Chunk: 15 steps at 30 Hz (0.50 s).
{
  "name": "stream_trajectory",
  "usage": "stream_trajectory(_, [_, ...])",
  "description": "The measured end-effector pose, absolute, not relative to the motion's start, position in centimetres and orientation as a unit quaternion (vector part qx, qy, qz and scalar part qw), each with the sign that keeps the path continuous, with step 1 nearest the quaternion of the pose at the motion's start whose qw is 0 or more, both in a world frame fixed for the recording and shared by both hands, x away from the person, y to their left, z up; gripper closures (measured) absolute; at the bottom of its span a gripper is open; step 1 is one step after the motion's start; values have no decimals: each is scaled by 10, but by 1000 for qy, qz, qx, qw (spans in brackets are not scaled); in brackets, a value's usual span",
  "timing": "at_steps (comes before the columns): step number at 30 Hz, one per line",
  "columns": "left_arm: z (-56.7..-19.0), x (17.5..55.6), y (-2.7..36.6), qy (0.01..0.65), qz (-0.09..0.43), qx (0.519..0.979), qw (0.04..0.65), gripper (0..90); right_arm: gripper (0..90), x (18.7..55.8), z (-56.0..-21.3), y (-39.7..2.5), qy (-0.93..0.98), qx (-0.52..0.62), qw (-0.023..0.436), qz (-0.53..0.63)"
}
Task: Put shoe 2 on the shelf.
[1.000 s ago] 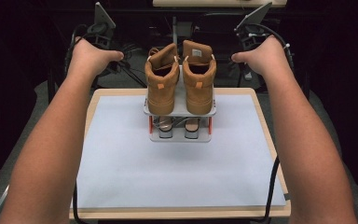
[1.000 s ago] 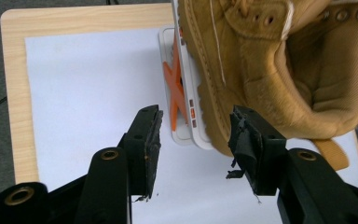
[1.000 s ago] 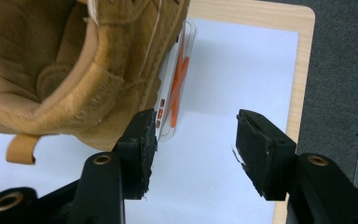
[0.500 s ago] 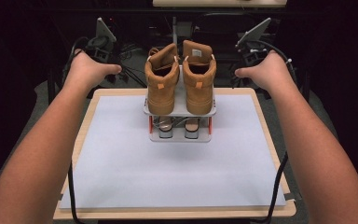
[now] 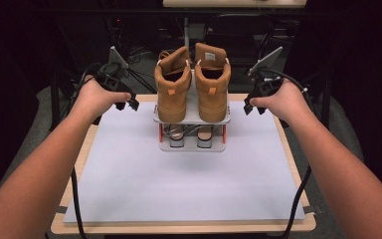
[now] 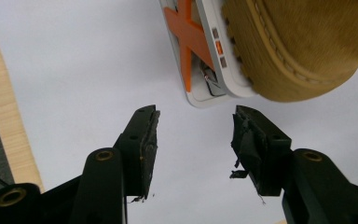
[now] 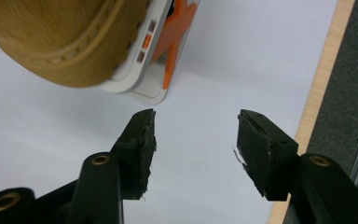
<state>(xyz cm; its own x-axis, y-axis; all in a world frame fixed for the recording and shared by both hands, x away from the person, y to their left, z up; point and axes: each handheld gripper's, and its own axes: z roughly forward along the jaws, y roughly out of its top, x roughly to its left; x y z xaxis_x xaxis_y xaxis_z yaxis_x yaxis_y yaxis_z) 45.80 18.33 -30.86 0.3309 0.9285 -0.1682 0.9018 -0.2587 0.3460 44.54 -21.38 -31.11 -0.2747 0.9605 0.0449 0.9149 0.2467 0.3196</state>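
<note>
Dark room; desk [image 5: 179,226] with pale sheet [image 5: 179,189]. Item: 2 tan boots [image 5: 193,82] on the top tier of a small white rack [image 5: 192,118], far centre; sandals below. Left gripper [image 6: 193,133] and right gripper [image 7: 193,135] flank the rack, fingers spread, holding nothing. Risk, judged: an uneven grip could tip the rack and spill the boots. Tongue label unreadable.

A wooden-edged table [image 5: 287,149] under a pale sheet [image 5: 179,184] stands on grey floor [image 5: 40,124], dark behind.
</note>
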Motion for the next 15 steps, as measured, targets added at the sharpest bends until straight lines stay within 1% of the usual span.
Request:
stream_trajectory(2, [-314,456,183,574,34,795,192,477,459,443,-320,-214,787,595,79,143])
stream_trajectory(9, [-333,449,182,564,31,803,189,474,457,434,-348,-213,796,586,63,136])
stream_trajectory(15, [-352,443,181,557,18,808,191,468,457,427,-371,-208,801,580,53,141])
